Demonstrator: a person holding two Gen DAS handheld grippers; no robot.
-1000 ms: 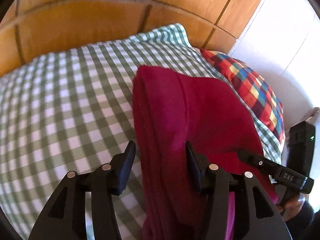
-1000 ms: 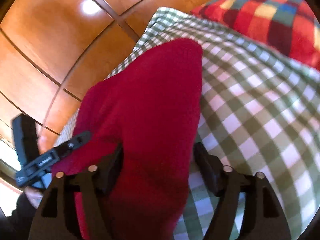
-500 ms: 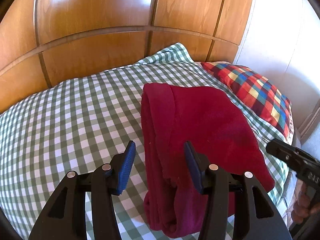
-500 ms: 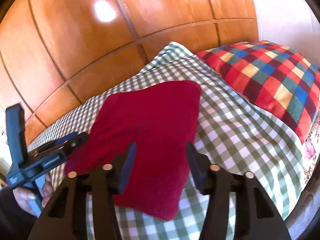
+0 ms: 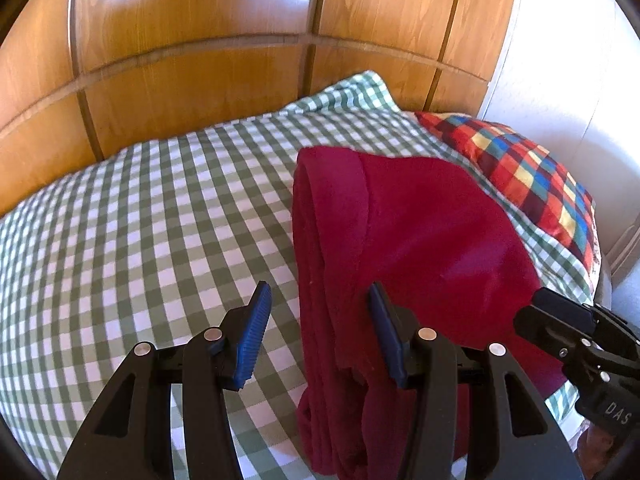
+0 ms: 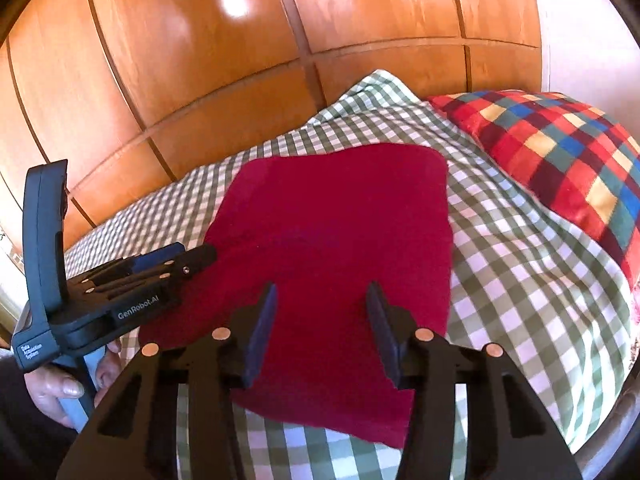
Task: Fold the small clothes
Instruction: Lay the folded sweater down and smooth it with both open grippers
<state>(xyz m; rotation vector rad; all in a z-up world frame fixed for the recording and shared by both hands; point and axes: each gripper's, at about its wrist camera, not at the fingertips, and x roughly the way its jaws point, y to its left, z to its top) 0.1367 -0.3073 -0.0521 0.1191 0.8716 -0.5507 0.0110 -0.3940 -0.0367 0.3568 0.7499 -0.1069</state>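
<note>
Left wrist view: red cloth [image 5: 420,240] is seen folded on the checked bed [image 5: 140,220], long axis running away from the claws; left claw [image 5: 320,334] is spread wide, empty, straddling its near left edge; right claw [image 6: 320,330] likewise wide, empty, held over the near end

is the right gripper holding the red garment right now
No, the right gripper is open above the folded red garment, which lies flat on the checked bedspread with nothing pinched between the fingers.
</note>
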